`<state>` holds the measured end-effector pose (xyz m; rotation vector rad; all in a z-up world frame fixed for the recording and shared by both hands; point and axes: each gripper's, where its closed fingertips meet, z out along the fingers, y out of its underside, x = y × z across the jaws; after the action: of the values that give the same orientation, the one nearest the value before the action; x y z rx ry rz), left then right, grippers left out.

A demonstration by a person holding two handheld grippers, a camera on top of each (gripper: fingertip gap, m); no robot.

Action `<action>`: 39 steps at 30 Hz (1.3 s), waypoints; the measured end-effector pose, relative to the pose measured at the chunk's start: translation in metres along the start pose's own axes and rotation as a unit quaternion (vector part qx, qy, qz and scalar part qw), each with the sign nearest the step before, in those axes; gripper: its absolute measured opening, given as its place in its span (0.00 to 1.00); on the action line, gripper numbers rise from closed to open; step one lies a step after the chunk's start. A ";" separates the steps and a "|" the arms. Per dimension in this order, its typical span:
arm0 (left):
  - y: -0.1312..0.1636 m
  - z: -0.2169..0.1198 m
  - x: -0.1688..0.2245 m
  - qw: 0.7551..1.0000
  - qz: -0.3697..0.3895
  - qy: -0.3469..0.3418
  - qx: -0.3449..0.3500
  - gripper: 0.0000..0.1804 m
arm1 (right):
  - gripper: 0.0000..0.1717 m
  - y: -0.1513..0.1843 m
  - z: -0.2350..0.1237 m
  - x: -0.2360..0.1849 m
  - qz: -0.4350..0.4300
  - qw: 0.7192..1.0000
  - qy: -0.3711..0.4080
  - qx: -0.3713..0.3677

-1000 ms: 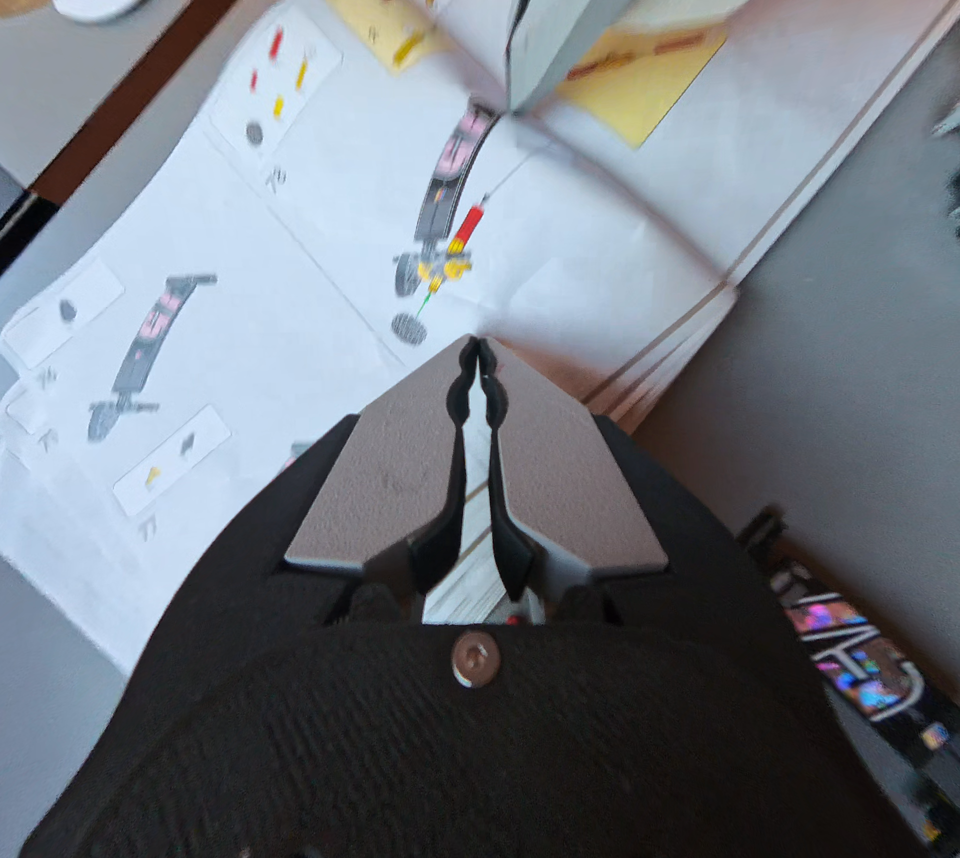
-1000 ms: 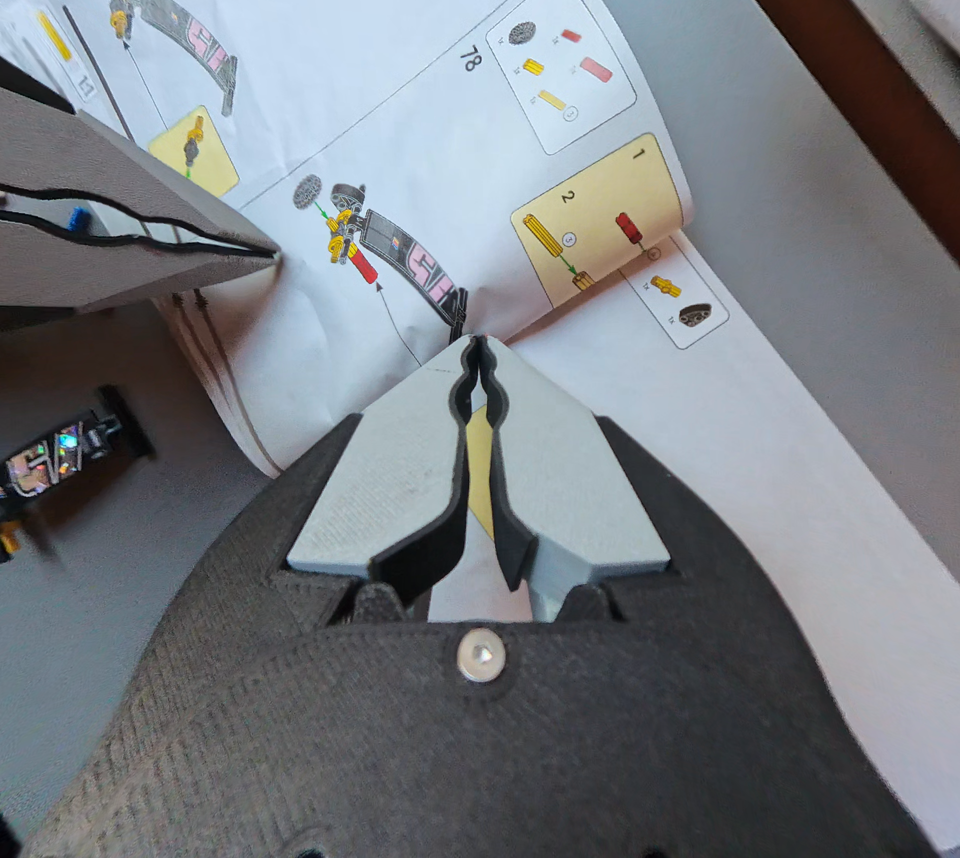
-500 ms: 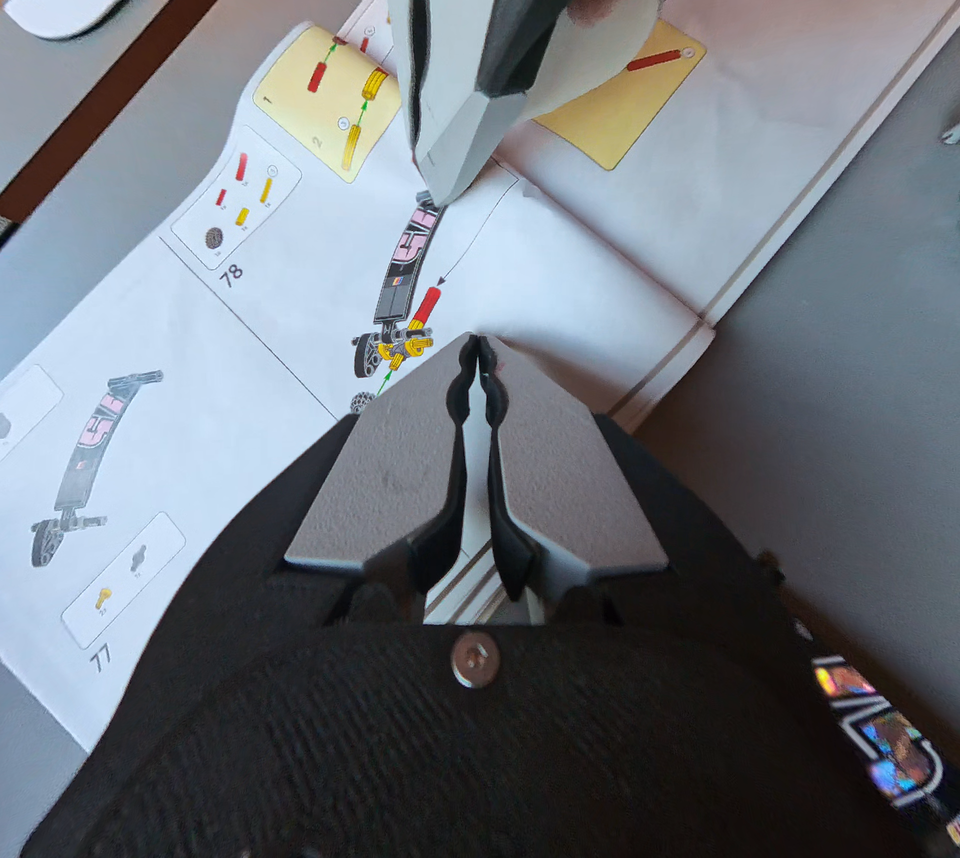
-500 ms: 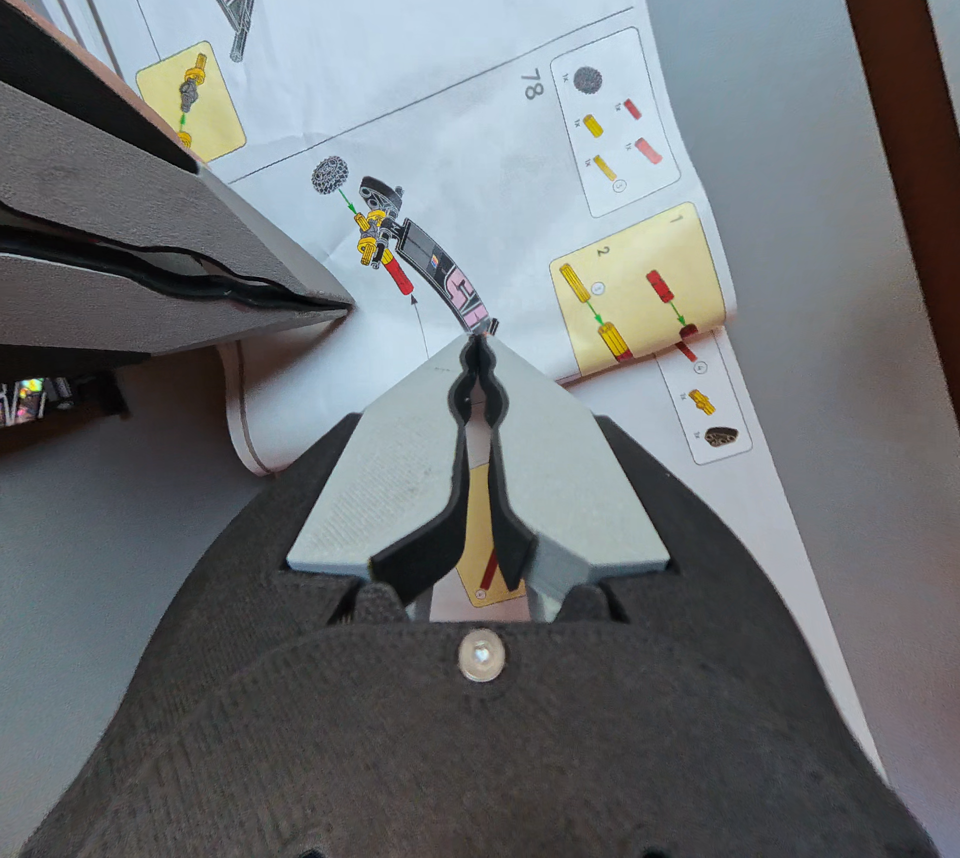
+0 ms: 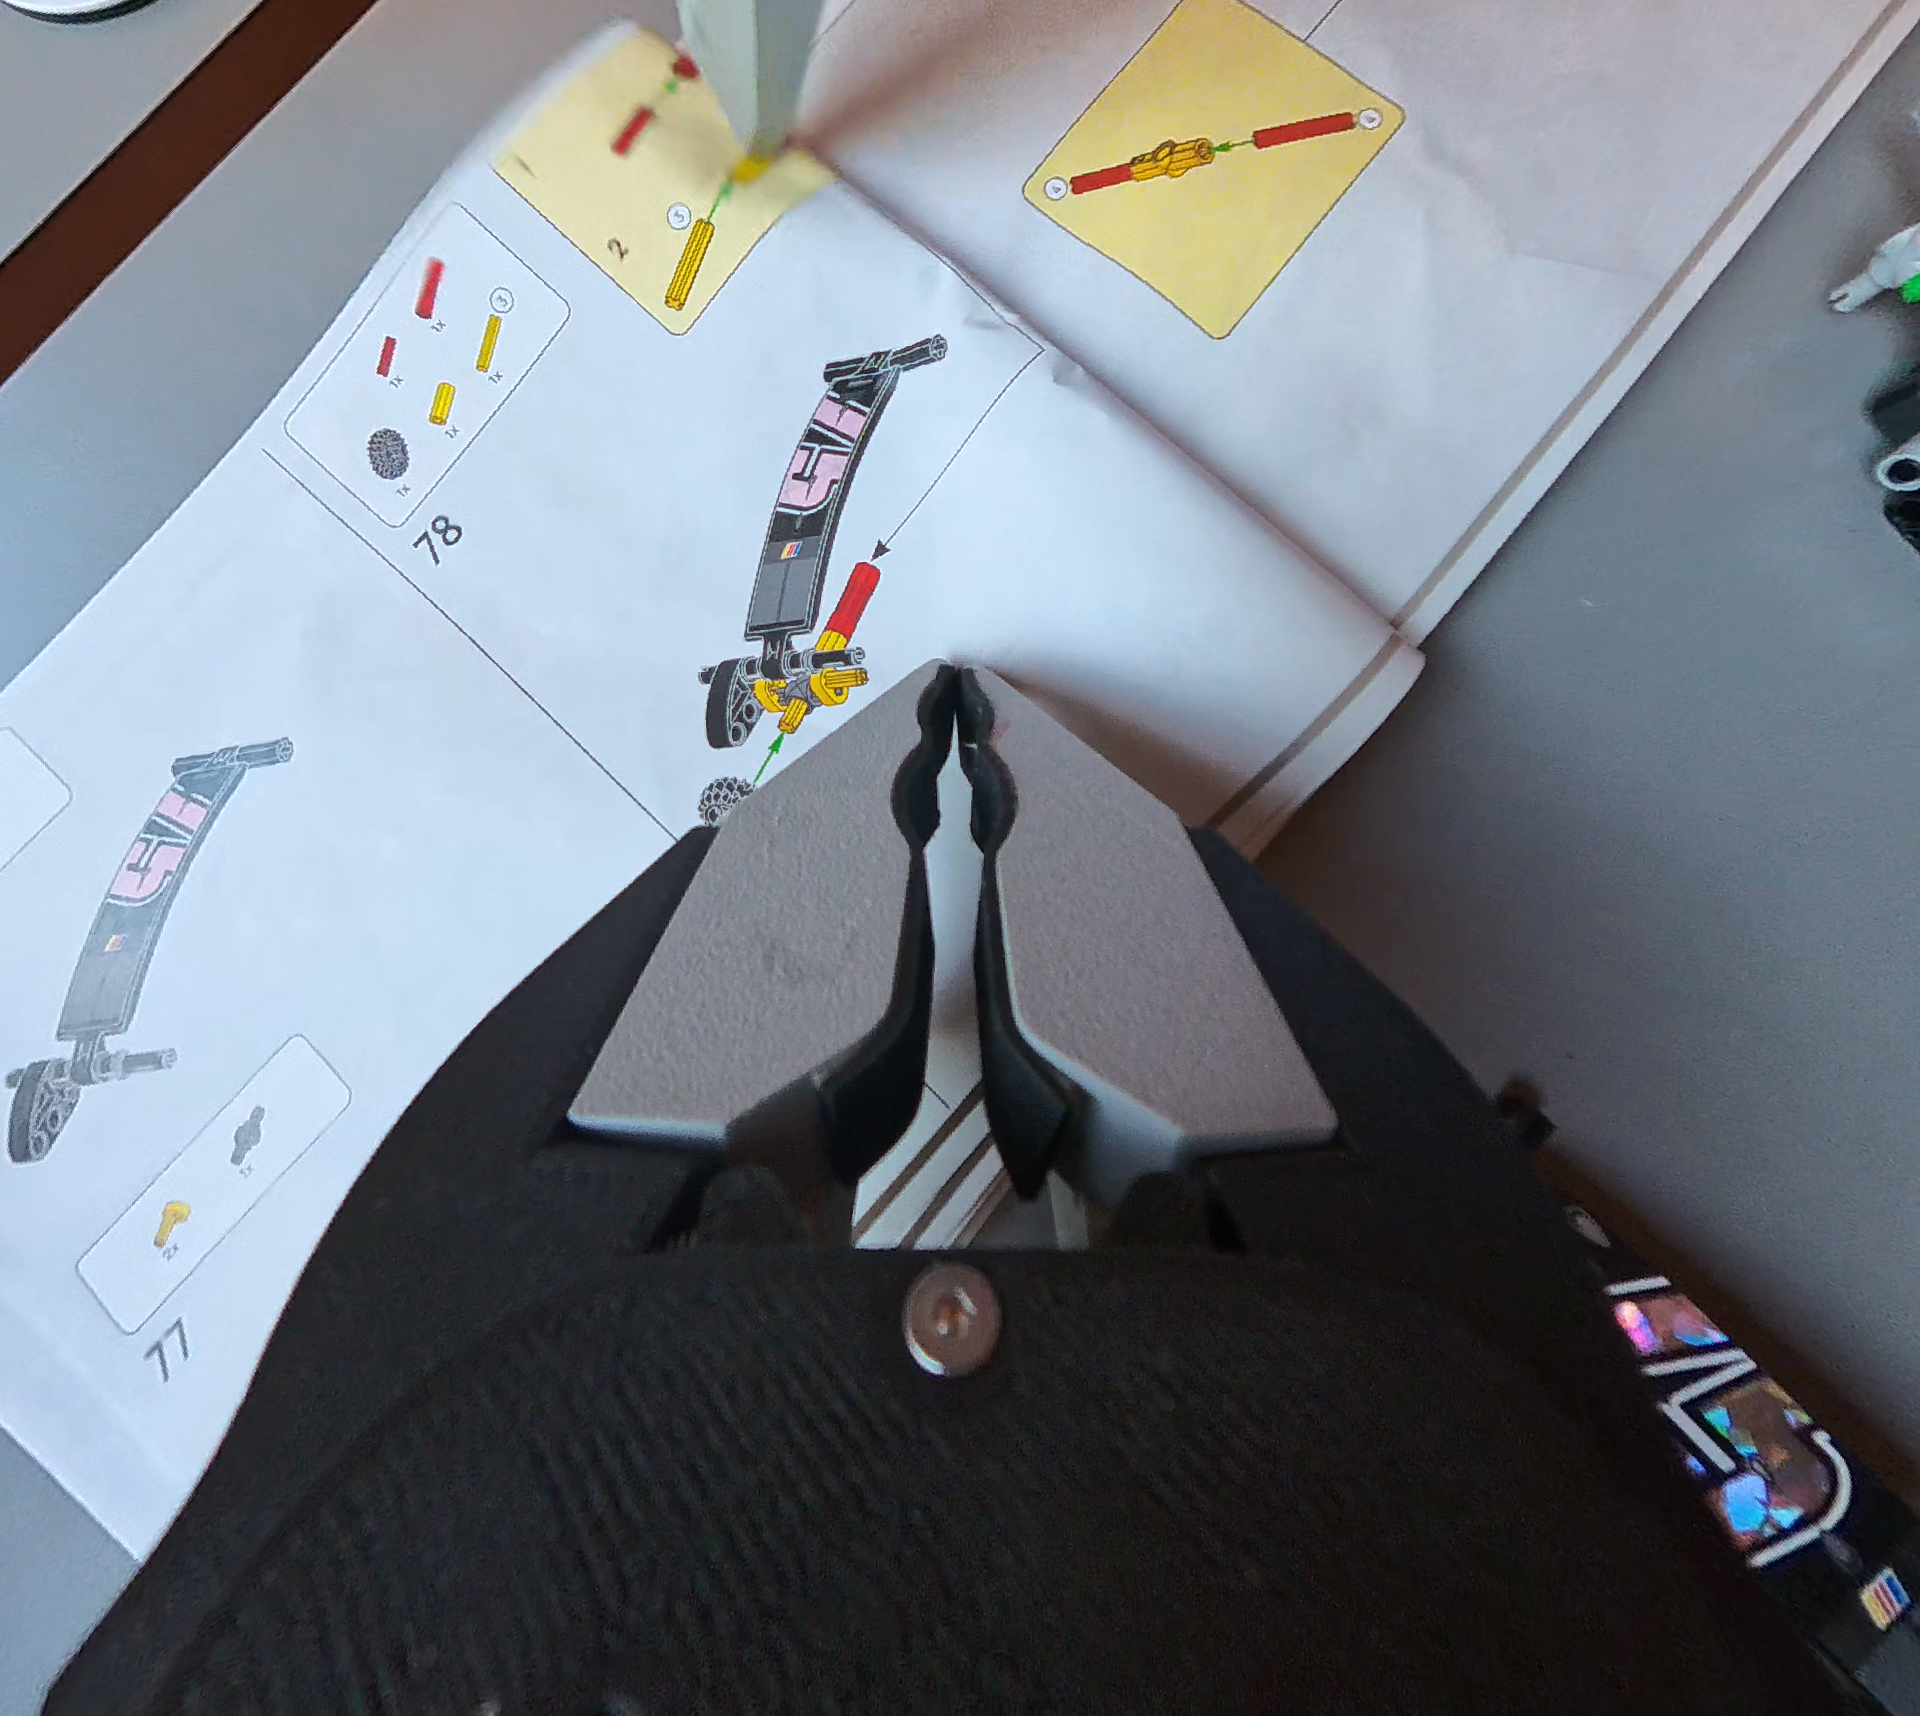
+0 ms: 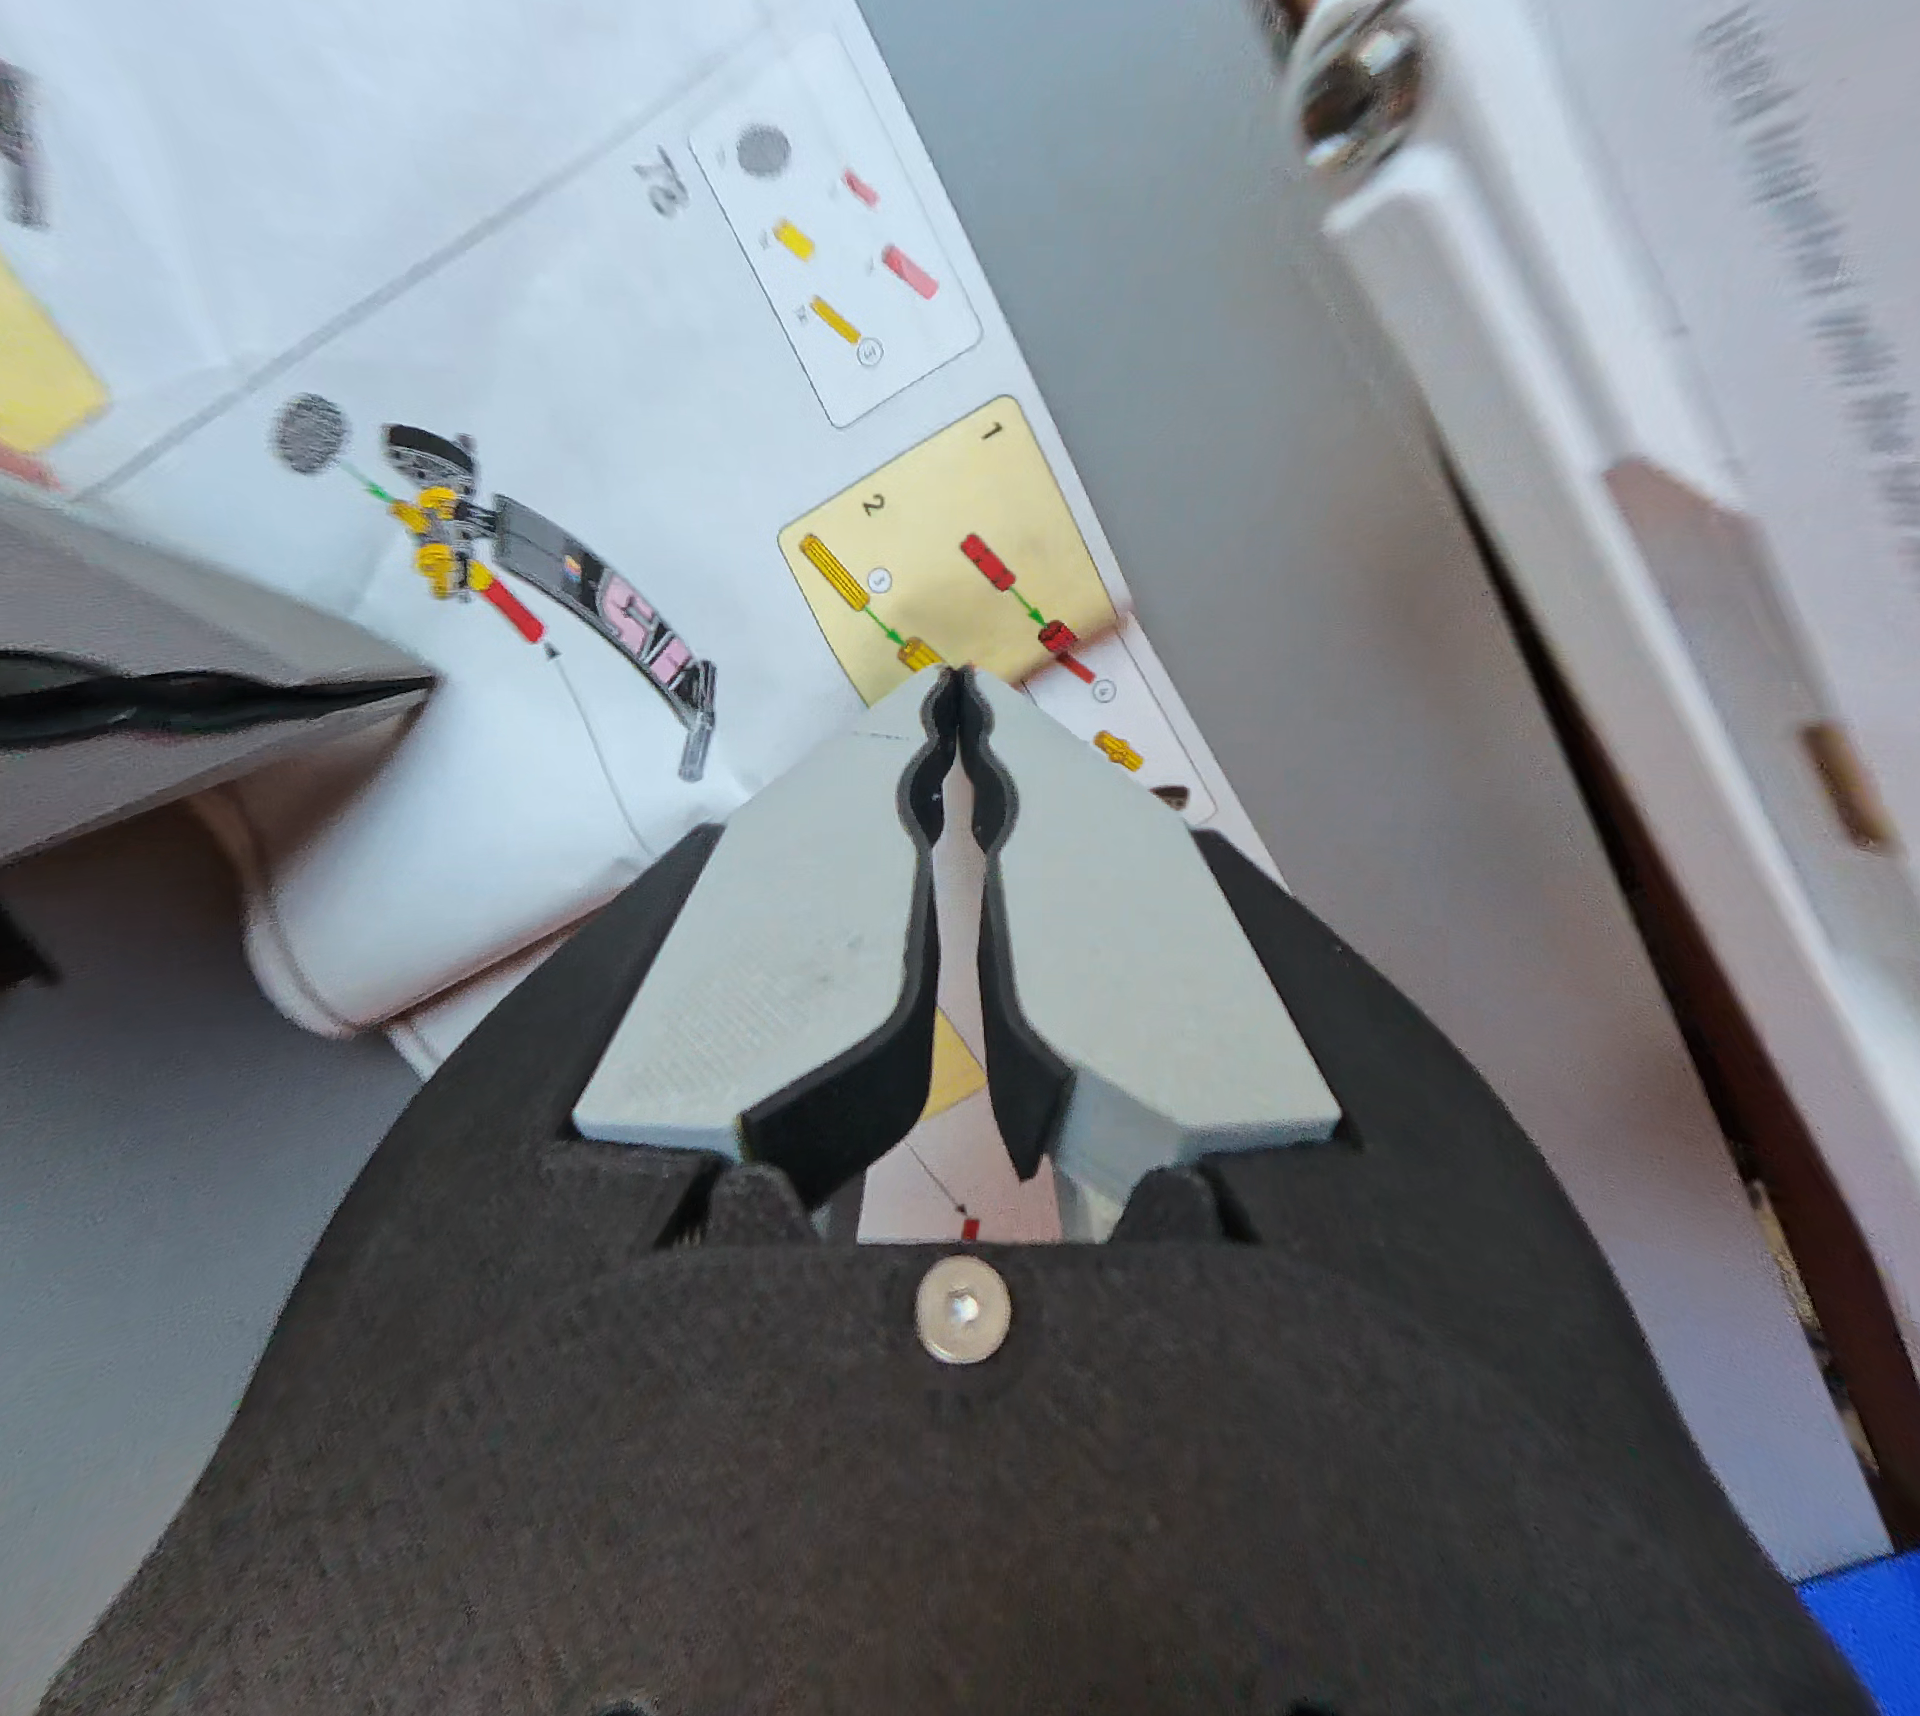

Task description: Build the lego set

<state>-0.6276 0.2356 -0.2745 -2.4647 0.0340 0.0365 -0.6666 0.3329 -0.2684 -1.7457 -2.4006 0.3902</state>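
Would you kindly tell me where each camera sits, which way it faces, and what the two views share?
Left wrist view: rides the left hand-held gripper, shut, looking down on the open instruction booklet on the grey table.
Right wrist view: rides the right hand-held gripper, shut, tips at the page's yellow panel.
Shared: the booklet; each view shows the other gripper.

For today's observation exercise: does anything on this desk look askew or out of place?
Yes: the instruction booklet lies skewed on the grey desk, its open page bulging rather than flat, with the shut right gripper at its corner.
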 end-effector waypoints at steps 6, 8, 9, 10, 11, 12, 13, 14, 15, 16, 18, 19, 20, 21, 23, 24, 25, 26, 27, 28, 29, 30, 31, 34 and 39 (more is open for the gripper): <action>0.001 -0.001 0.000 1.000 0.002 -0.005 -0.005 0.00 | 0.00 -0.019 -0.002 0.005 -0.028 0.999 0.029 0.010; 0.001 -0.001 0.000 1.000 0.001 -0.004 -0.006 0.00 | 0.00 -0.017 0.006 0.003 -0.041 0.998 0.037 -0.019; 0.001 -0.001 0.000 1.000 0.001 -0.004 -0.005 0.00 | 0.00 -0.019 0.002 0.005 -0.053 0.997 0.054 -0.033; 0.001 -0.001 0.000 1.000 -0.001 -0.004 -0.005 0.00 | 0.00 -0.025 -0.003 0.009 -0.057 0.995 0.073 -0.020; 0.001 -0.001 0.000 1.000 -0.002 -0.003 -0.005 0.00 | 0.00 -0.034 -0.005 0.005 -0.049 0.997 0.060 0.012; 0.001 -0.001 0.000 1.000 -0.004 -0.001 -0.004 0.00 | 0.00 -0.030 0.001 -0.004 -0.031 0.999 0.024 0.009; 0.001 -0.001 0.000 1.000 -0.007 0.002 -0.004 0.00 | 0.00 -0.017 0.010 -0.006 -0.025 0.999 0.014 -0.025; 0.001 -0.001 0.000 1.000 -0.011 0.006 -0.003 0.00 | 0.00 -0.020 0.006 -0.007 -0.037 0.999 0.024 -0.005; 0.001 -0.001 0.000 1.000 -0.014 0.010 -0.001 0.00 | 0.00 -0.019 -0.002 -0.011 -0.039 0.999 0.021 0.001; 0.001 -0.001 0.000 1.000 -0.019 0.014 0.001 0.00 | 0.00 -0.019 -0.011 -0.022 -0.027 0.999 -0.003 0.016; 0.001 -0.001 0.000 0.999 -0.027 0.024 0.004 0.00 | 0.00 -0.012 -0.026 -0.050 -0.017 0.997 -0.055 0.056; 0.001 -0.001 0.000 0.999 -0.032 0.029 0.005 0.00 | 0.00 0.006 -0.020 -0.061 -0.016 0.997 -0.065 0.028; 0.001 -0.001 0.000 0.999 -0.036 0.032 0.006 0.00 | 0.00 0.032 -0.009 -0.072 -0.014 0.997 -0.072 -0.023; 0.001 -0.001 0.000 0.999 -0.038 0.035 0.006 0.00 | 0.00 0.038 -0.006 -0.075 -0.010 0.998 -0.058 -0.017; 0.001 -0.001 0.000 0.999 -0.041 0.035 0.006 0.00 | 0.00 0.040 -0.025 -0.094 -0.017 0.997 -0.079 -0.006; 0.001 -0.001 0.000 0.999 -0.041 0.034 0.006 0.00 | 0.00 0.030 -0.037 -0.103 -0.018 0.995 -0.088 0.036; 0.001 -0.001 0.000 0.999 -0.039 0.031 0.006 0.00 | 0.00 0.022 -0.044 -0.113 -0.029 0.992 -0.098 0.075; 0.000 0.000 0.000 0.999 -0.037 0.027 0.005 0.00 | 0.00 0.030 -0.036 -0.114 -0.038 0.994 -0.085 0.057; 0.000 0.000 0.000 0.999 -0.034 0.022 0.004 0.00 | 0.00 0.052 -0.017 -0.114 -0.046 0.996 -0.069 -0.015; 0.000 0.000 0.000 0.999 -0.032 0.018 0.003 0.00 | 0.00 0.058 -0.009 -0.115 -0.050 0.996 -0.060 -0.034; 0.000 0.000 -0.001 0.999 -0.031 0.014 0.003 0.00 | 0.00 0.056 -0.016 -0.121 -0.054 0.996 -0.075 -0.018; 0.000 0.000 -0.001 0.999 -0.033 0.014 0.003 0.00 | 0.00 0.056 -0.026 -0.124 -0.044 0.996 -0.080 -0.021; 0.000 0.000 -0.001 0.999 -0.036 0.014 0.004 0.00 | 0.00 0.049 -0.040 -0.128 -0.032 0.996 -0.084 0.010; -0.001 0.000 -0.001 0.999 -0.035 0.003 0.007 0.00 | 0.00 0.022 -0.097 -0.156 -0.018 0.976 -0.120 0.178; -0.005 -0.016 0.007 0.999 -0.030 0.030 -0.011 0.00 | 0.00 0.039 -0.112 -0.202 -0.027 0.956 -0.113 0.270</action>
<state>-0.6204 0.2292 -0.2595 -2.4877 -0.0134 -0.0625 -0.5373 0.1665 -0.1660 -1.4436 -2.1745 1.1655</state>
